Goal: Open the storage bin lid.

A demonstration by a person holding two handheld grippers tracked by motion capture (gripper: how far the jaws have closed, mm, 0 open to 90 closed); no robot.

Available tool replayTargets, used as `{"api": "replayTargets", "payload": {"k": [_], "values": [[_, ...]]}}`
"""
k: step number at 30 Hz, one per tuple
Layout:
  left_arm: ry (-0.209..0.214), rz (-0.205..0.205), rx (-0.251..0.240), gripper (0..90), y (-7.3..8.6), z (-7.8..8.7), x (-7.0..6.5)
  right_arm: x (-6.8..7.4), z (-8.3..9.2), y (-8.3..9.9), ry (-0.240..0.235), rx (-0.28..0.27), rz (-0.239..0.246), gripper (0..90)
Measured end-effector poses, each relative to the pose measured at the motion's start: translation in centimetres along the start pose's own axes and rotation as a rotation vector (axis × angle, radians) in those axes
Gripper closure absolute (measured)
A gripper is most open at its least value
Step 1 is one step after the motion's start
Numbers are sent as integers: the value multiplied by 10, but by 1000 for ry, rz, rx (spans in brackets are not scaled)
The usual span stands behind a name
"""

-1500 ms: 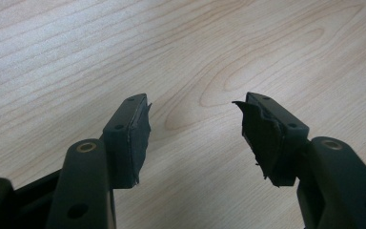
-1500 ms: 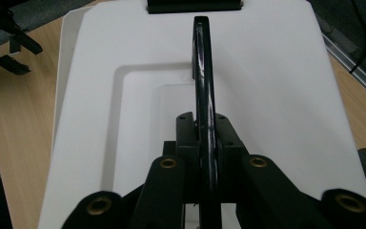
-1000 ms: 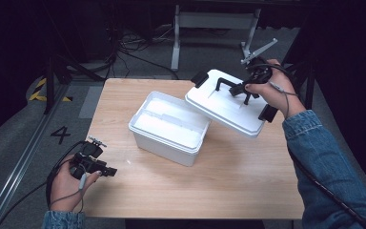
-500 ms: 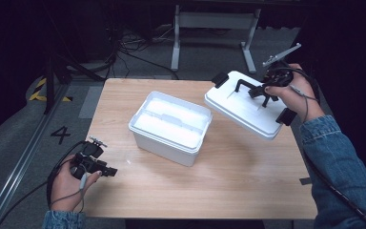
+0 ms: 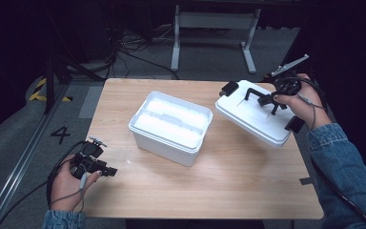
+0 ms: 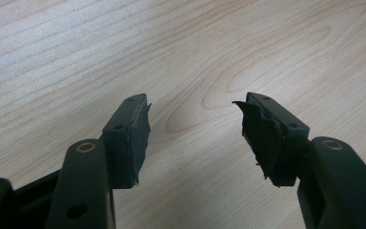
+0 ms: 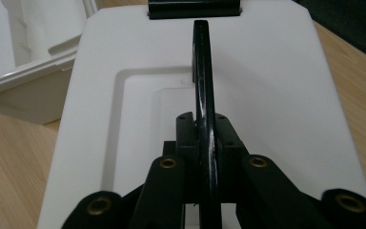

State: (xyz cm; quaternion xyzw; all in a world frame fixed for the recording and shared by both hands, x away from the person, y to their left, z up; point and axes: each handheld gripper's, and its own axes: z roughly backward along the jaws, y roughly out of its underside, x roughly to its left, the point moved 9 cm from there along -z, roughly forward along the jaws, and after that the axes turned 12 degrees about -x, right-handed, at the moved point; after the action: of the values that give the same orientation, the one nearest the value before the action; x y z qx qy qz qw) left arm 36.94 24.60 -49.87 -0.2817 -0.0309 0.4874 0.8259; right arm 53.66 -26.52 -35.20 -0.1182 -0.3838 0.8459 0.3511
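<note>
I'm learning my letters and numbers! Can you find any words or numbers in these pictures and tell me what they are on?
"4": a black number on the grey floor, left of the wooden table.

Nothing else can be read: the white box, its white lid and both grippers, left and right, carry no words that show.

White lid (image 5: 255, 119), black handle (image 7: 204, 81), wood-grain table (image 5: 228, 186).

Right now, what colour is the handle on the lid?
Black, against the white lid; the handle shows best in the right gripper view.
</note>
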Motion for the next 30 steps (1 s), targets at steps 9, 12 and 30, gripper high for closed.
{"api": "replayTargets", "payload": {"k": [9, 12, 30], "values": [[2, 7, 0, 428, -1, -1, -1, -8, -10, 24, -3, 31, -25, 839], [2, 7, 1, 428, 0, -1, -1, -11, -15, 34, -4, 45, -24, 839], [5, 11, 6, 429, -1, -3, 0, -15, -58, 80, -39, 84, -77, 839]]}}
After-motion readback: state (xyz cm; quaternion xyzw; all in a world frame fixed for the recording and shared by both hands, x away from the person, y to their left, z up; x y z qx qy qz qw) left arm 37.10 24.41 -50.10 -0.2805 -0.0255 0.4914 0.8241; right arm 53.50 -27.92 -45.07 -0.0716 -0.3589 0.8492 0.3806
